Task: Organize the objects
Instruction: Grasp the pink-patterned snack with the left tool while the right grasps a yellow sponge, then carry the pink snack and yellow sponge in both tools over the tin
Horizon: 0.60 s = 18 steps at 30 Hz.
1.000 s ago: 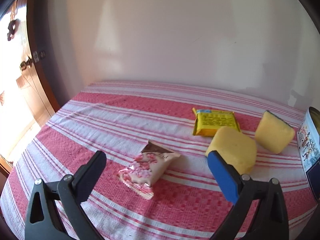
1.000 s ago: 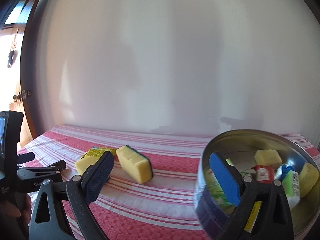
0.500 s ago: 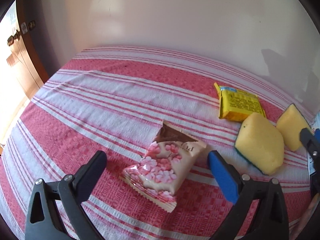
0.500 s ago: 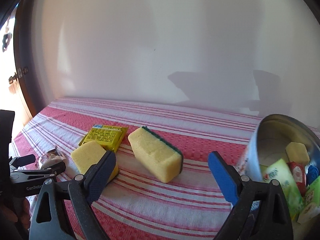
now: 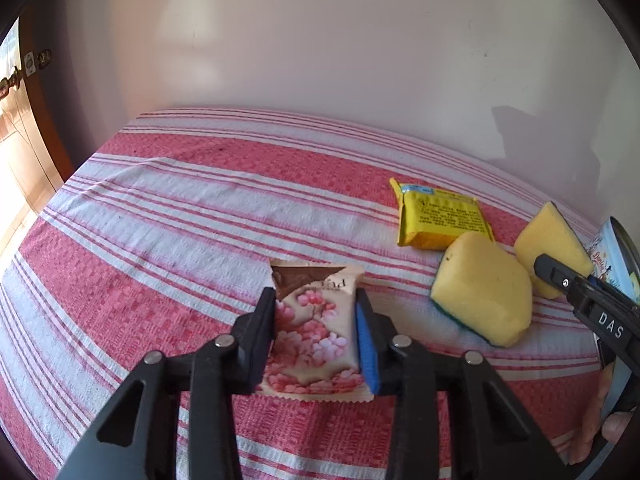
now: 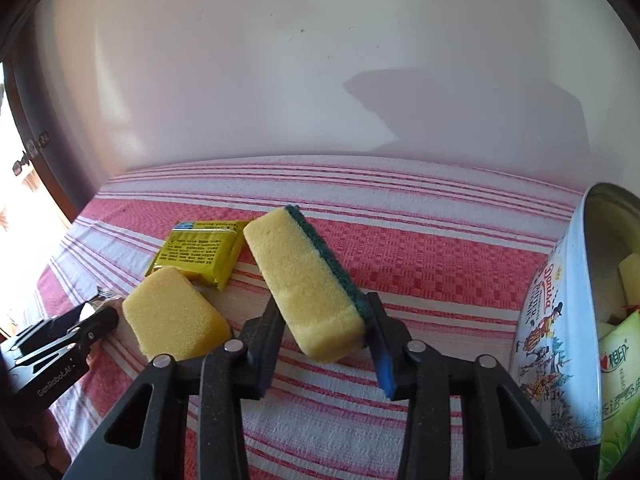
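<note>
Partly done, judging by the round tin (image 6: pixel 560 320) at the right edge, already holding several packets and sponges. Left hand-held gripper (image 5: pixel 316 336) clamped on the pink flowered packet (image 5: pixel 316 320), jaws just closed, packet not yet off the striped surface (image 5: pixel 180 220). Right hand-held gripper (image 6: pixel 324 320) just closing around the green-backed sponge (image 6: pixel 308 280), pads against both sides. Left to collect: a second sponge (image 6: pixel 172 316) and the yellow packet (image 6: pixel 200 252), touching each other, well apart from the tin.
</note>
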Each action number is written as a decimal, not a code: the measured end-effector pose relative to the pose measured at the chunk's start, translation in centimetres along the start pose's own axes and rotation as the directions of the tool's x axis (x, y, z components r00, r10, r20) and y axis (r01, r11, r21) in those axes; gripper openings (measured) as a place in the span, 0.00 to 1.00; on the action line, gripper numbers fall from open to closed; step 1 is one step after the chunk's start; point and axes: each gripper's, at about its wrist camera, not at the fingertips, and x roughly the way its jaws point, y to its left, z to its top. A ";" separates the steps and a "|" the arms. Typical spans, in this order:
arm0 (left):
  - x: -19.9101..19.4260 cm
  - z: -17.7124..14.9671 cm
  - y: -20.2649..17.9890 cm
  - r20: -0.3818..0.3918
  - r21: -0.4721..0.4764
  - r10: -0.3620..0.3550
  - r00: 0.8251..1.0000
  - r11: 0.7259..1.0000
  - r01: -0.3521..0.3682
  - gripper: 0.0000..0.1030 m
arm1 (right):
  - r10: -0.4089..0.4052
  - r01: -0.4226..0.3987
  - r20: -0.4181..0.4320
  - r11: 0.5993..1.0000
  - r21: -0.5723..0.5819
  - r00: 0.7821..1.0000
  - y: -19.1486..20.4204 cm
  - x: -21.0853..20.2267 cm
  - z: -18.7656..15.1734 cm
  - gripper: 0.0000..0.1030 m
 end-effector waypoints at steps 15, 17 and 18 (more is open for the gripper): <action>-4.3 -0.2 -1.4 0.264 0.038 -0.011 0.965 0.999 0.001 0.36 | -0.016 0.017 0.293 1.000 0.001 0.956 0.9 -8.1 -3.5 0.40; -4.5 -0.2 -1.5 0.277 0.043 -0.001 0.961 0.999 -0.012 0.36 | -0.022 0.026 0.308 1.000 -0.010 0.951 0.8 -8.6 -3.6 0.40; -4.7 -0.3 -1.7 0.284 0.044 0.006 0.959 0.999 -0.020 0.36 | -0.024 0.030 0.314 0.999 -0.013 0.949 0.8 -8.8 -3.7 0.40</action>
